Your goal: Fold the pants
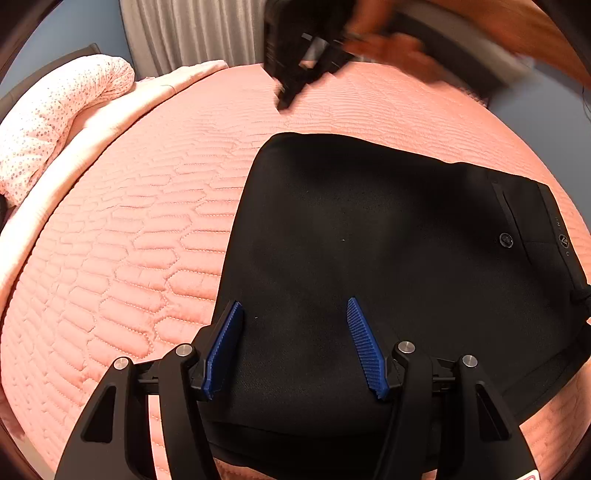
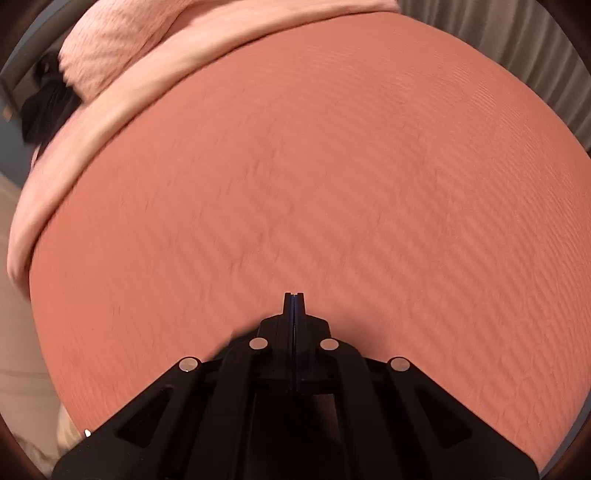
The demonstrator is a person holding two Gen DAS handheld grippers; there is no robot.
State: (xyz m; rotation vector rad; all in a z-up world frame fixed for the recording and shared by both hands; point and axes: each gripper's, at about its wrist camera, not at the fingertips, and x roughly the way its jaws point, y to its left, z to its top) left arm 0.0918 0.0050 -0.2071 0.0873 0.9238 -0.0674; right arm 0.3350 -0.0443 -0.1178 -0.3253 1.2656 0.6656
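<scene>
Black pants [image 1: 388,251] lie folded in a flat rectangle on the pink quilted bedspread [image 1: 140,229], waistband and a back-pocket button at the right. My left gripper [image 1: 293,321] is open and empty, its blue pads [image 1: 225,347] spread just above the near part of the pants. My right gripper [image 1: 291,85] shows blurred at the top of the left wrist view, held above the bed beyond the pants. In the right wrist view the right gripper [image 2: 294,295] is shut with nothing between its pads, over bare bedspread [image 2: 314,177]; the pants are not in that view.
A pale pink folded blanket [image 1: 122,107] and a dotted pillow [image 1: 55,110] lie along the bed's far left side. Grey curtains [image 1: 192,29] hang behind the bed. A dark object [image 2: 44,107] sits past the blanket in the right wrist view.
</scene>
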